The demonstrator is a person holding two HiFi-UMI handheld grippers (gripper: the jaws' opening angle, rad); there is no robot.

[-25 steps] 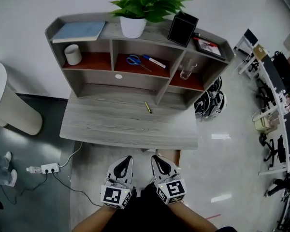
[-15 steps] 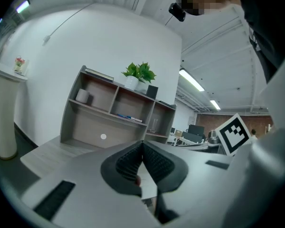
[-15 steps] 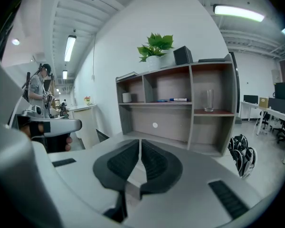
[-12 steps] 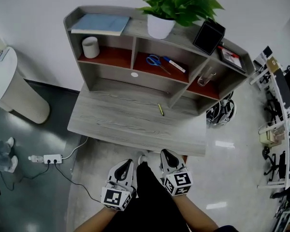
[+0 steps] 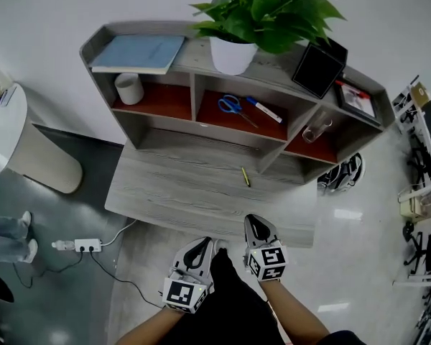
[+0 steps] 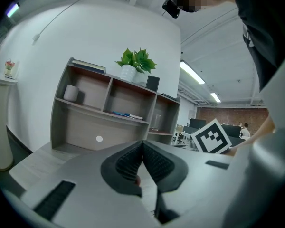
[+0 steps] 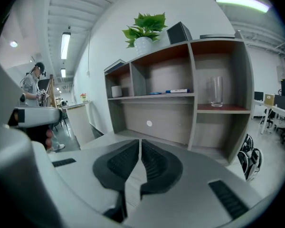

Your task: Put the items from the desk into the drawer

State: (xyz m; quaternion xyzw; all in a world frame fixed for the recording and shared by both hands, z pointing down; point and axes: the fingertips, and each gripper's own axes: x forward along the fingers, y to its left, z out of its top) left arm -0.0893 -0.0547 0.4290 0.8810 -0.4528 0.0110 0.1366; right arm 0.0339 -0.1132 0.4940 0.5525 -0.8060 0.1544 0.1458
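Grey wood-grain desk (image 5: pixel 172 192) carries a yellow-green pen (image 5: pixel 245 177) near the rear edge of its surface, right of centre, just in front of the hutch (image 5: pixel 191 95). Scissors (image 5: pixel 230 105) and a marker (image 5: pixel 263 110) lie in the hutch's middle compartment. A glass (image 5: pixel 317 130) stands in the right compartment, a white cup (image 5: pixel 129 88) in the left. The left gripper (image 5: pixel 203 243) and right gripper (image 5: pixel 255 221) are off the front edge, well apart from the pen. Both grippers' jaws are closed together, with nothing between them.
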